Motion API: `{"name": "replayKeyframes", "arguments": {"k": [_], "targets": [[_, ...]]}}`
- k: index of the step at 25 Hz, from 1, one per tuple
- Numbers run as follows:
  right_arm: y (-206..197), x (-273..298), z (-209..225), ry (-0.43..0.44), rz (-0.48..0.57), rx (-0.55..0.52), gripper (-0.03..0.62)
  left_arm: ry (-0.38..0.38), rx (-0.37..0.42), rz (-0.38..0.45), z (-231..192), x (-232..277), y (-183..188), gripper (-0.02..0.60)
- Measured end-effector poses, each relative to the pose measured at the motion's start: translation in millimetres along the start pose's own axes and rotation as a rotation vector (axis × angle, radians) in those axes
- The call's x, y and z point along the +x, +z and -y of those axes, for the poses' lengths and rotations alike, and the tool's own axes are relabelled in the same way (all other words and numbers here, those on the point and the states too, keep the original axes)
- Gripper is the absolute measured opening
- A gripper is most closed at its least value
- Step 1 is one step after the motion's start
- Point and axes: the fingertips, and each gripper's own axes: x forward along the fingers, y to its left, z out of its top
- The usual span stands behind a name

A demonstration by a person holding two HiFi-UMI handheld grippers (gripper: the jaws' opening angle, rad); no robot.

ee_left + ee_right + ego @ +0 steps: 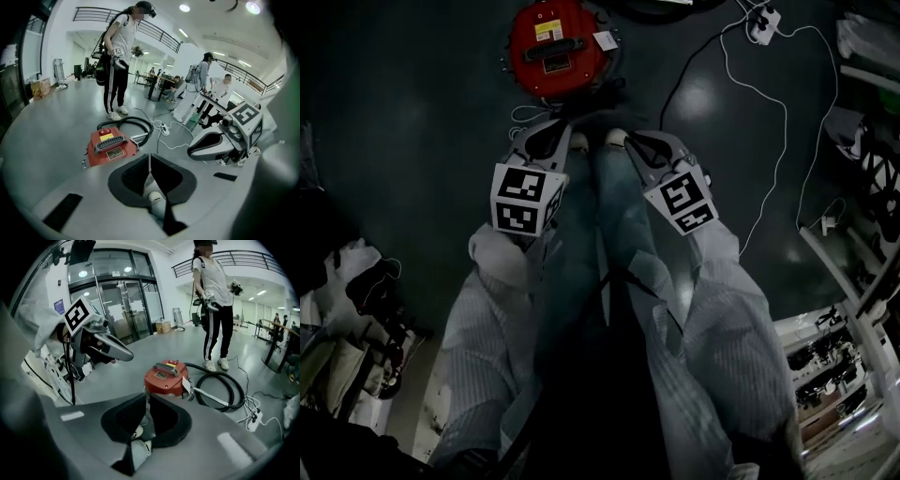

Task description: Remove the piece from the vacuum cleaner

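The red vacuum cleaner (555,45) stands on the dark floor ahead of my feet, its black handle on top. In the left gripper view the vacuum cleaner (110,146) has its black hose (137,125) coiled behind it. The right gripper view shows the vacuum cleaner (166,378) with the hose (219,389) and a metal wand (209,395) to its right. My left gripper (547,139) and right gripper (645,144) hang side by side short of the vacuum, both shut and empty. Neither touches it.
A second person (118,56) stands just beyond the vacuum. A white cable (773,141) runs from a power strip (762,21) across the floor on the right. Shelving with gear (839,347) lines the right side, bags (356,309) the left. More people sit at tables (206,89) farther back.
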Motion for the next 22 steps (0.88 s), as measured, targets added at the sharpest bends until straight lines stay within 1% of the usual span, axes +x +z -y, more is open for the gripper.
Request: {"name": "replayKeyframes", "arguments": {"k": [3, 6, 9, 10, 12, 14, 16, 17, 18, 20, 22], "targets": [[-32, 41, 15, 0.009, -0.08, -0.005, 0.003, -0.001, -0.014, -0.072, -22, 37, -29, 0.006], [-62, 78, 26, 0.006, -0.146, -0.035, 0.008, 0.0, 0.004, -0.121, -40, 70, -56, 0.006], [-86, 109, 33, -0.002, -0.227, -0.172, 0.028, -0.011, 0.013, -0.152, -55, 98, -75, 0.01], [-92, 117, 36, 0.002, -0.25, -0.216, 0.031, -0.02, 0.011, -0.161, -59, 107, -79, 0.026], [-103, 130, 38, 0.026, -0.293, -0.273, 0.073, -0.031, 0.015, -0.178, -66, 121, -85, 0.081], [-113, 139, 41, 0.053, -0.332, -0.308, 0.111, -0.033, 0.013, -0.191, -72, 132, -92, 0.096], [-120, 145, 44, 0.072, -0.362, -0.33, 0.148, -0.03, 0.006, -0.186, -74, 140, -95, 0.113], [-122, 148, 46, 0.082, -0.371, -0.337, 0.165, -0.025, 0.02, -0.181, -75, 143, -94, 0.128], [-124, 152, 48, 0.092, -0.378, -0.342, 0.17, -0.017, 0.05, -0.179, -76, 146, -93, 0.133], [-126, 160, 48, 0.116, -0.393, -0.361, 0.172, -0.009, 0.127, -0.186, -77, 148, -92, 0.133], [-129, 168, 43, 0.145, -0.419, -0.407, 0.17, -0.006, 0.177, -0.177, -75, 147, -93, 0.133]]}}
